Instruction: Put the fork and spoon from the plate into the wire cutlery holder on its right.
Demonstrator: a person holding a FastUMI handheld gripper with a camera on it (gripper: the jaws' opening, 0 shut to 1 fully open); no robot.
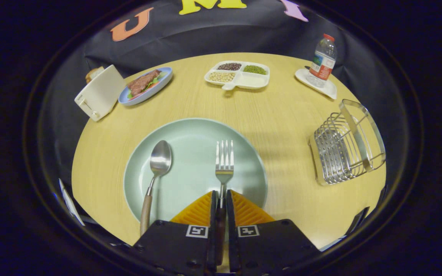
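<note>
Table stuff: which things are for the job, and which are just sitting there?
For the job: fork, held between the shut gripper; spoon; plate; wire holder.
Just sitting there: toaster, sandwich plate, bean tray, water bottle.

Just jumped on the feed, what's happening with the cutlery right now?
The handheld gripper is shut on the fork, its fingers pinching the handle over the green plate. The spoon lies on the plate beside it. The wire cutlery holder stands to the plate's right.

Claw-mounted fisheye, close above plate (190, 130)
</note>
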